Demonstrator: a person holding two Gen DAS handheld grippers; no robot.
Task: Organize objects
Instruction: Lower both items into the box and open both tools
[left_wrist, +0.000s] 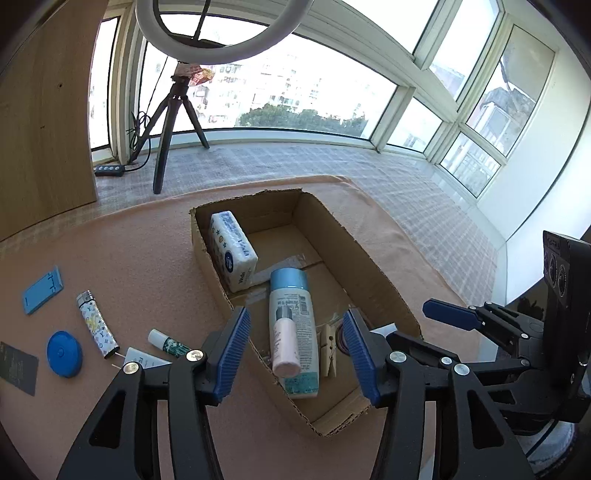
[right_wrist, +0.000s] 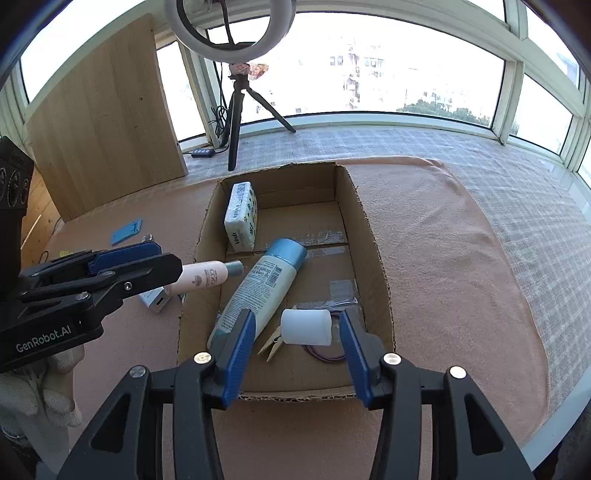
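Cardboard box (left_wrist: 354, 258) sits on the pink-covered tabletop (right_wrist: 443, 240), holding a tissue pack (left_wrist: 232, 254), a blue-capped bottle (right_wrist: 258, 288) and a clothespin (left_wrist: 328, 349); left tongs (left_wrist: 295, 350) stand half open around a pink tube (left_wrist: 284, 345), contact unclear; only the right view shows the right tongs (right_wrist: 297, 332) parted around a white cap (right_wrist: 306, 326); only the left view shows the lighter (left_wrist: 96, 325) outside.

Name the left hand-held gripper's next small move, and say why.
Probably lift the left hand-held gripper back from the box toward the lighter. Its jaws stand open, clear of the pink tube over the box, while the lighter lies outside.
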